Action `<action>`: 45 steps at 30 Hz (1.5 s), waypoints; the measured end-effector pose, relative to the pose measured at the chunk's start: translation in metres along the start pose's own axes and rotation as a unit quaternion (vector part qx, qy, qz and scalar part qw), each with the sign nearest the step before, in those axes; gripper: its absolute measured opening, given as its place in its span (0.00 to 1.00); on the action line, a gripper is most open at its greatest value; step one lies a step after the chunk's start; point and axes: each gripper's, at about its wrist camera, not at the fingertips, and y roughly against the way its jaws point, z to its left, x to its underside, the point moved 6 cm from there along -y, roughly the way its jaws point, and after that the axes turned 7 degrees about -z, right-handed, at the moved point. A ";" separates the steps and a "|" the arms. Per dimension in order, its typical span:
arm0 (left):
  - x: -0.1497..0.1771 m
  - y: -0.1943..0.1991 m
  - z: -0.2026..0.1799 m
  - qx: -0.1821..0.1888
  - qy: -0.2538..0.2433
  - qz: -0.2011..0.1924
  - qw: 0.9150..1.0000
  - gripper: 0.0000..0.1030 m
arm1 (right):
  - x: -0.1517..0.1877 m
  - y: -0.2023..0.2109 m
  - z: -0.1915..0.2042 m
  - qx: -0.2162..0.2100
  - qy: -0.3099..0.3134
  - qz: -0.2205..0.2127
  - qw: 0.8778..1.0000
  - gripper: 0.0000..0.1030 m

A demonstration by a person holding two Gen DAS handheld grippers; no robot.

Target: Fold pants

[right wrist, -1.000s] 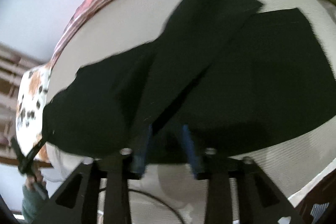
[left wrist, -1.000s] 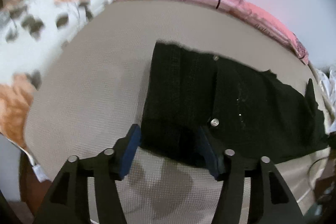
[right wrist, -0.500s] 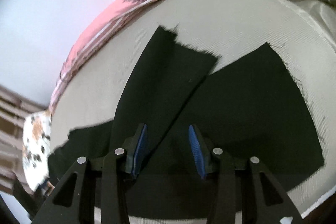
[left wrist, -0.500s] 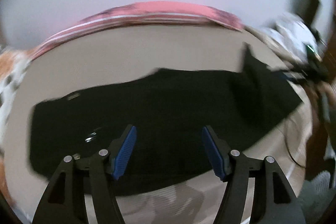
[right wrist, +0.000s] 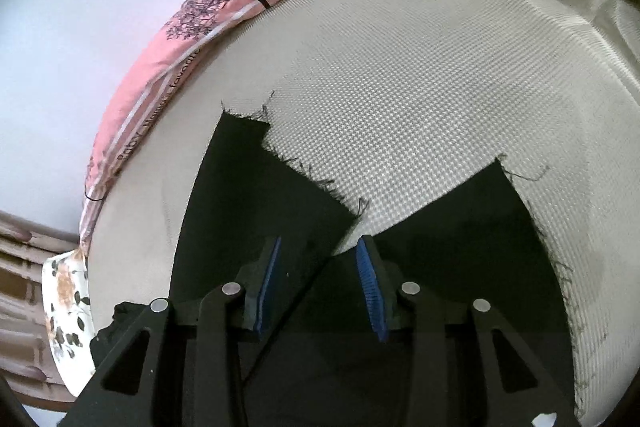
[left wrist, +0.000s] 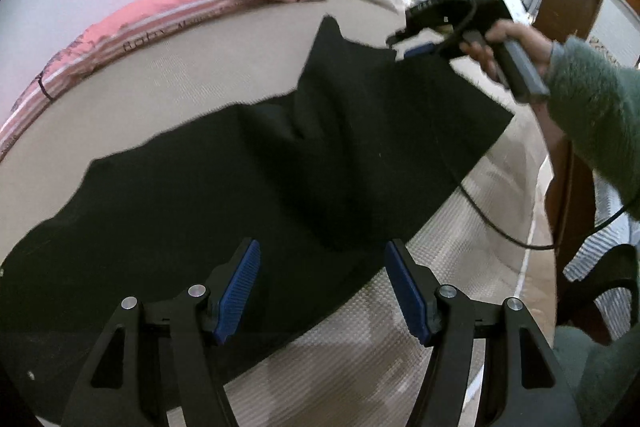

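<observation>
Now that both hands have slid along toward the leg ends, the black pants [left wrist: 248, 195] lie across the frame's middle; the left gripper [left wrist: 322, 287] and right gripper [right wrist: 318, 281] hover apart, grasping nothing, ready to grab the hems.

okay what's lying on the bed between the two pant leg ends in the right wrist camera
Nothing but bare beige bed cover. In the right wrist view it shows as a wedge between the two frayed leg ends of the black pants, narrowing toward the right gripper.

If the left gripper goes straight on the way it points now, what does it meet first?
Most likely the black pants: the cloth lies directly ahead between the open left gripper fingers, spread on the beige bed cover. Depth is unclear.
</observation>
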 end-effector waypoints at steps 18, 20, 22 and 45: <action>0.007 -0.053 -0.003 -0.049 0.018 0.031 0.998 0.28 | -0.004 -0.005 0.007 -0.017 0.020 0.001 1.000 0.08; 0.005 -0.054 -0.002 -0.048 0.024 0.031 0.998 0.24 | -0.004 -0.003 0.014 -0.035 0.025 0.005 0.999 0.08; 0.005 -0.055 -0.001 -0.049 0.028 0.030 0.998 0.22 | -0.005 -0.004 0.017 -0.030 0.028 0.006 0.999 0.08; 0.005 -0.055 0.001 -0.039 0.036 0.023 0.998 0.22 | -0.008 -0.038 0.023 0.051 0.079 0.025 0.995 0.09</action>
